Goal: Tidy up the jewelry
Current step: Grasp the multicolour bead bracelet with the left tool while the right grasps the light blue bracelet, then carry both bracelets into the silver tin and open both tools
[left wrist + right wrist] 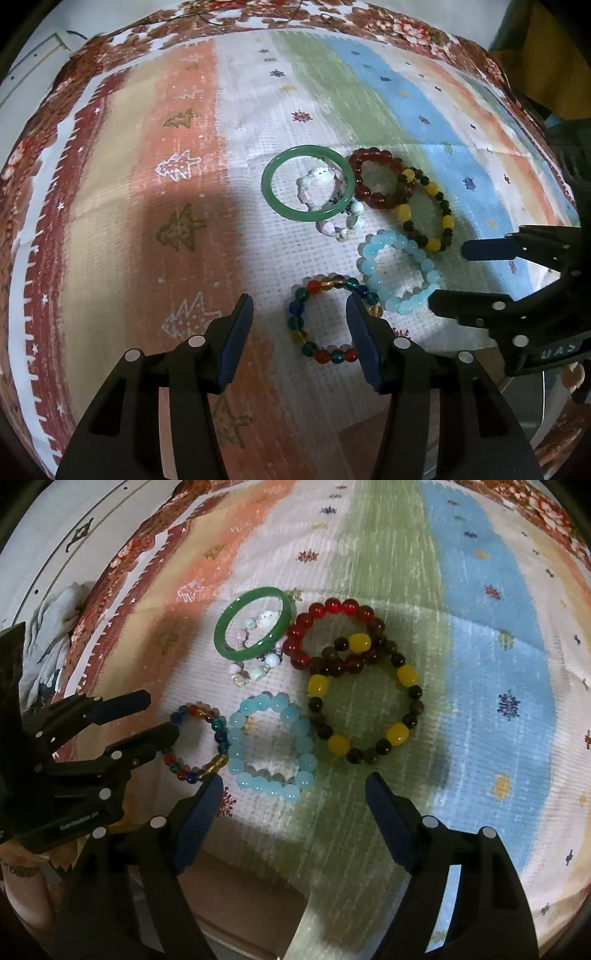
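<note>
Several bracelets lie grouped on a striped cloth (155, 122): a green bangle (275, 197) (221, 635), a pale charm bracelet (341, 225) (255, 674), a red bead bracelet (369, 158) (332, 609), a yellow-and-dark bead bracelet (447, 221) (397, 733), a light blue bead bracelet (402, 301) (269, 786) and a multicoloured bead bracelet (299, 321) (218, 734). My left gripper (299, 306) (159, 716) is open, low over the multicoloured bracelet. My right gripper (295, 786) (450, 271) is open just before the light blue bracelet.
The cloth (498, 664) covers a table with a red floral border (399, 26). A crumpled grey cloth (51, 638) lies at the far left edge. The table's near edge (258, 904) shows under the fingers.
</note>
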